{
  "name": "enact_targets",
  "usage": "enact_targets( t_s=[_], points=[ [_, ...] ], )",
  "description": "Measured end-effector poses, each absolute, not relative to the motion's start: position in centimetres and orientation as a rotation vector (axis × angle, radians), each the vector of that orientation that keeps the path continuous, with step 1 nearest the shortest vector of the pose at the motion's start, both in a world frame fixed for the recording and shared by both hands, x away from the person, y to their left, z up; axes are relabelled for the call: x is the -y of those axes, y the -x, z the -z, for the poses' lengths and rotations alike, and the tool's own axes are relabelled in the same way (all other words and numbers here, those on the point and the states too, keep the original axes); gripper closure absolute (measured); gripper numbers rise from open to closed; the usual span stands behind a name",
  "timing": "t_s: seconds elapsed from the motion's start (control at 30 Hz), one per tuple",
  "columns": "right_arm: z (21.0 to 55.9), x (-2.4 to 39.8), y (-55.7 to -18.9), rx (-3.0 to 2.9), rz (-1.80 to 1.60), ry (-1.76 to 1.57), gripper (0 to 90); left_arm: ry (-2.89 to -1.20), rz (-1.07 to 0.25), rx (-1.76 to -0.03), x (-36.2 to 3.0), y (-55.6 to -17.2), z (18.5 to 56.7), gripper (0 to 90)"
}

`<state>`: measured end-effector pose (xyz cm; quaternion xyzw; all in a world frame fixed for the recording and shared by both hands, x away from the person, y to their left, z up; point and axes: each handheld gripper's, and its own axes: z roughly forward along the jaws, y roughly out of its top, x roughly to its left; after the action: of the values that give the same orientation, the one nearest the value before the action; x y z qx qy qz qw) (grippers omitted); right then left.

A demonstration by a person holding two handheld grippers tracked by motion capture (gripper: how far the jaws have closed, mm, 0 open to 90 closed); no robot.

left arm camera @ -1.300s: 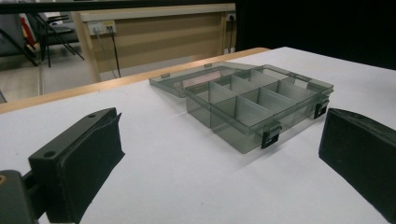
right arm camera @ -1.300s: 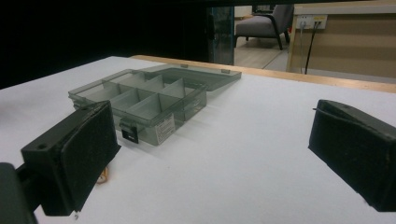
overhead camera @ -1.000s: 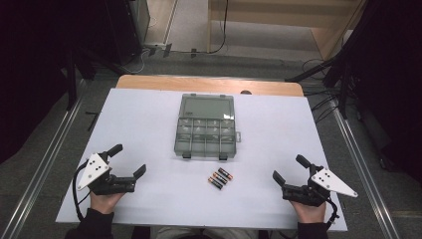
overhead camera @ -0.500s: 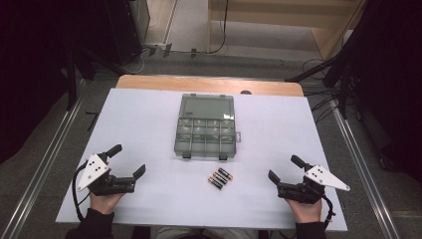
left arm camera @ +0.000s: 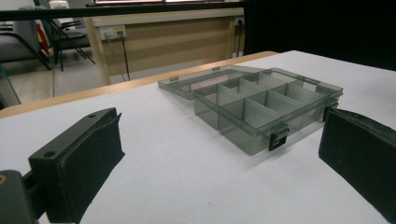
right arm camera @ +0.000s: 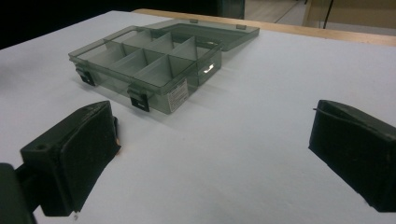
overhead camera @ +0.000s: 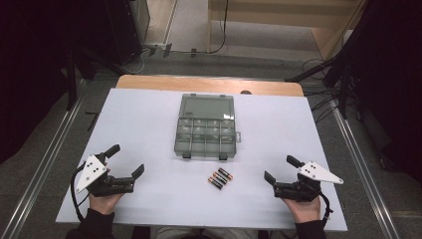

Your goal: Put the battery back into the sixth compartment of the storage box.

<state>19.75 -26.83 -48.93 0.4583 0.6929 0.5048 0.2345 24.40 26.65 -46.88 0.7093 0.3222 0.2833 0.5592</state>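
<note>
A: Where do things stand?

B: Three batteries (overhead camera: 218, 178) lie on the worktop (overhead camera: 149, 114) just in front of the open organizer box (overhead camera: 206, 132). Both the left gripper (overhead camera: 128, 164) and right gripper (overhead camera: 278, 169) rest with jaws spread, holding nothing.

A: Best approach?

B: Probably the right gripper, which is nearer, straddles one battery across its width, low to the surface.

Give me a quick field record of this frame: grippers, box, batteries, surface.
left gripper: open, holding nothing, near-left part of table
right gripper: open, holding nothing, near-right part of table
organizer box: clear grey plastic, lid open and lying flat behind it, compartments look empty
batteries: small cluster lying side by side in front of the box, apart from it, between the grippers
table: white top, wooden edge at far side
contact: neither gripper touches box or batteries
</note>
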Motion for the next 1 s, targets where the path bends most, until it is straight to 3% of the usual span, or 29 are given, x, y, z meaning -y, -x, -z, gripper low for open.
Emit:
enact_targets(
  t_s=[1.0],
  points=[
    [48.4, 21.7, -22.2, -2.15, -1.213, -1.174, 1.4, -1.686, -0.65, -0.757, -26.6, -24.6, 47.2, 0.0]
  ],
)
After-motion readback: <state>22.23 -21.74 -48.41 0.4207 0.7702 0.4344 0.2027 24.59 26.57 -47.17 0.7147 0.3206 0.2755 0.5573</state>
